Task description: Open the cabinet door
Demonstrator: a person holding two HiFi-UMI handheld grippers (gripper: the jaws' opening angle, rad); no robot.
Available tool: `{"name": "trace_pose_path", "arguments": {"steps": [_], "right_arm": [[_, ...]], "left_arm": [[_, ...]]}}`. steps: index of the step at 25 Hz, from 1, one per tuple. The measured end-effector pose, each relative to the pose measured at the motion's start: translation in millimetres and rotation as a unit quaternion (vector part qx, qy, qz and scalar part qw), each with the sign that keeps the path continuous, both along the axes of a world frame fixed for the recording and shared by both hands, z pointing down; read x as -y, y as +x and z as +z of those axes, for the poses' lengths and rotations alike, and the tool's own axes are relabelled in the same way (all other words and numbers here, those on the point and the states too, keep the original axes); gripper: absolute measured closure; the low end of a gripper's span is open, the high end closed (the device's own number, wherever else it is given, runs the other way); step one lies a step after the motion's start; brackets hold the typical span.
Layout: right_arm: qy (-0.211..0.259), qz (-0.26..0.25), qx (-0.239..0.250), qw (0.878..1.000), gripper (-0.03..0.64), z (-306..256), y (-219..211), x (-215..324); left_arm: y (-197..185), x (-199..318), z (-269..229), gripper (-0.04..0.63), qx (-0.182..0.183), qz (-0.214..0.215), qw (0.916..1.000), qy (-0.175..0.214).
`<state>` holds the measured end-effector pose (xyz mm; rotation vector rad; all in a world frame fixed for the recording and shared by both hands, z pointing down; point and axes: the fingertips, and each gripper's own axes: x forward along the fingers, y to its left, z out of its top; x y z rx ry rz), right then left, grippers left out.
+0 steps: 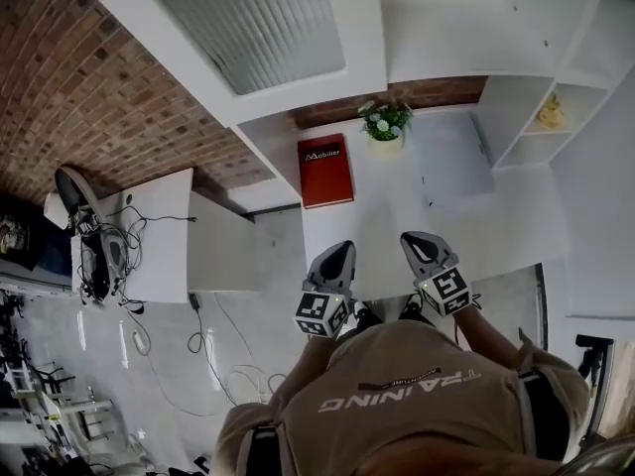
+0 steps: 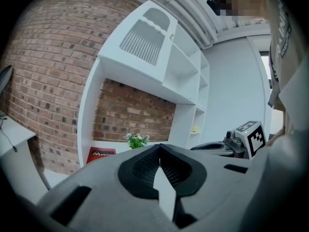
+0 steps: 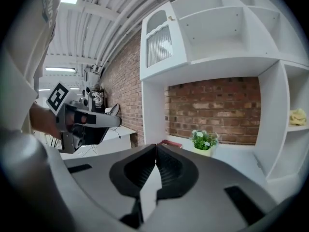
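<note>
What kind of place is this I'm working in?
Probably a workshop or test lab, not a home: a white shelf unit against a brick wall, a side table heaped with cables, and a ribbed industrial ceiling.

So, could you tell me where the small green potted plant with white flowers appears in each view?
Head view: the small green potted plant with white flowers, top centre, right of the flat red book.
Left gripper view: the plant, left of centre, below the middle.
Right gripper view: the plant, right of centre, below the middle.
Shared landmark: the red book, always at its left.
</note>
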<state>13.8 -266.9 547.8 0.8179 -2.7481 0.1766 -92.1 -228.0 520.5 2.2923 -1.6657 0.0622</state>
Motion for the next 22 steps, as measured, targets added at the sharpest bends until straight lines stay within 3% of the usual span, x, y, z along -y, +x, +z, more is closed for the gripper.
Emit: {"name": "trace_pose_path", "arguments": {"steps": [7, 11, 12, 14, 18, 22], "right_arm": [[0.011, 0.050, -0.024, 0.998, 0.603, -14, -20, 6], [-0.001, 0.069, -0.013, 0.998, 0.603, -20, -26, 9], [-0.003, 0.067, -0.013, 0.998, 0.603, -20, -28, 7], [-0.001, 0.059, -0.020, 0.998, 0.603, -21, -28, 5], [0.022, 0.044, -0.021, 0.999, 0.603, -27, -25, 17], [0.055, 0.042, -0.001, 0.998, 0.603, -46, -22, 37]], "left_arm": [[-23, 23, -2, 0.586, -0.024, 0.059, 0.9978, 0.016], [-26, 38, -3, 0.586, 0.013, 0.092, 0.9951, 0.032], [-27, 40, -5, 0.586, 0.008, 0.094, 0.9950, 0.032], [-28, 45, -15, 0.586, -0.013, 0.090, 0.9951, 0.039], [-36, 57, -36, 0.586, -0.012, 0.058, 0.9960, 0.067], [-38, 57, -44, 0.586, -0.020, 0.035, 0.9967, 0.071]]}}
